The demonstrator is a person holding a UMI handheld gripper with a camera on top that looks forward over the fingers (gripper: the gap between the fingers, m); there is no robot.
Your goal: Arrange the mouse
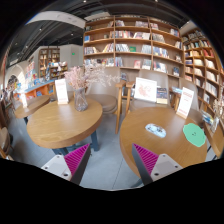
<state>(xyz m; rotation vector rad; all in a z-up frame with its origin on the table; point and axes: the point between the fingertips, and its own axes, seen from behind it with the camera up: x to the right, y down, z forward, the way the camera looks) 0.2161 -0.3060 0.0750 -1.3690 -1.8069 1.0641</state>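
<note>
At the near edge of view: fingers (112, 165) spread wide, nothing held, nothing touched
Fingers: two dark fingers (152, 162), magenta pads on their inner faces, wide gap of bare floor (108, 160) between them
Left finger: hangs over floor just short of the left table (60, 125), apart from it
Right finger: tip sits at the near rim of the right table (165, 140); cannot tell if it touches
Mouse: likely the small pale object with a dark centre (155, 130) on the right table, just ahead of the right finger, apart from it; too small to be sure it is a mouse
Green disc (194, 134): flat on the same table, to the right of the pale object, not touching it
Right table extras: upright sign card (146, 89) at the far side, another tilted card (184, 102) toward the right rim, small dark object (162, 95) between the two
Left table: round, wood top, glass vase with twigs (80, 90) standing near the far rim, white card (62, 91) upright beside it on the left
Chair: wooden chair (110, 98) between the two tables, beyond the fingers
Background: tall bookshelves (132, 45) along the far wall, filled with books and magazines, more shelving on the right side (203, 65)
</note>
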